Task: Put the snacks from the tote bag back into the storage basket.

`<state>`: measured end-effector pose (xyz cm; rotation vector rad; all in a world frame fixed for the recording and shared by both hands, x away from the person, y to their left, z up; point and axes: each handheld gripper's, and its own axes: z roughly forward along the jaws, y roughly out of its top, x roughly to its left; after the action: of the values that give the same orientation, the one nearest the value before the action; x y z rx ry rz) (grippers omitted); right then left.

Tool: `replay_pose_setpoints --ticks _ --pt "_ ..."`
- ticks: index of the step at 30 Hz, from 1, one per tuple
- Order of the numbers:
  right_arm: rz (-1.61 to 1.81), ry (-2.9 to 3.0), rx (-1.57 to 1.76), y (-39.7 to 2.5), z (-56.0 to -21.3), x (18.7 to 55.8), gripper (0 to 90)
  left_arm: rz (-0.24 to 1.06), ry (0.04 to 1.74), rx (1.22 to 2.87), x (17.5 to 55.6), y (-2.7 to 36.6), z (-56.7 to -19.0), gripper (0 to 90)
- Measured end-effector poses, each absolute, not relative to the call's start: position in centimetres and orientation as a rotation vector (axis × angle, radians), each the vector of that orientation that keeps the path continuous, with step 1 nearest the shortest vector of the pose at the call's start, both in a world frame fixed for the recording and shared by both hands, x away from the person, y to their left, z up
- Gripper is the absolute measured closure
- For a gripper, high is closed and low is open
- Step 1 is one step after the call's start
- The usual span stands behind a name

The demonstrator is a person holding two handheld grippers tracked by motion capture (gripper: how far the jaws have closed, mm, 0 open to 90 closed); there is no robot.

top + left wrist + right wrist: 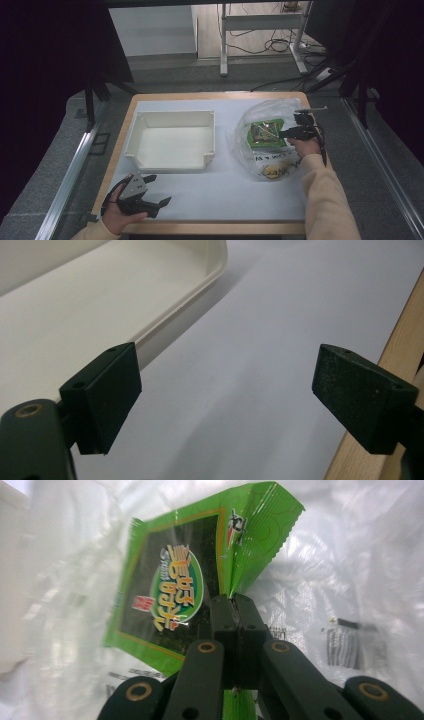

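Green snack packet sits inside the clear plastic bag right of the white tray, pinched by the right gripper, while the left gripper gapes empty near the tray's front corner.

Even overhead light brightens the white table cover; surroundings left and right fall dark. Glare whitens the plastic bag. The near black jaws blur slightly.

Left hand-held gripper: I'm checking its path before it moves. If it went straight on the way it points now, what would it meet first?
Probably the white paper sheet: the left hand-held gripper is open and aims past the near corner of the white tray, which lies just left of that line; depth is unclear.
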<state>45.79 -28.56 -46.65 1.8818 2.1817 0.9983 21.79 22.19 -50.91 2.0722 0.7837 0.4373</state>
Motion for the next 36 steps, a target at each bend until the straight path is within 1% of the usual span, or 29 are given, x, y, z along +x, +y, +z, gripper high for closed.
replay_pose_setpoints --ticks 3,17,25,36 --pt "1.078 2.159 1.848 -29.0 -45.3 45.1 89.8 0.438 0.784 2.074 21.8 22.2 -50.9 12.3" --pt "1.202 2.069 1.723 -31.0 -40.6 42.8 89.7 0.442 0.787 2.077 21.8 22.2 -50.9 12.3" --pt "1.248 2.054 1.693 -31.8 -39.8 41.8 89.7 0.443 0.789 2.078 21.9 22.1 -51.0 12.3" --pt "1.318 2.077 1.629 -31.2 -39.4 41.4 89.6 0.447 0.795 2.078 21.8 22.1 -51.0 12.3"
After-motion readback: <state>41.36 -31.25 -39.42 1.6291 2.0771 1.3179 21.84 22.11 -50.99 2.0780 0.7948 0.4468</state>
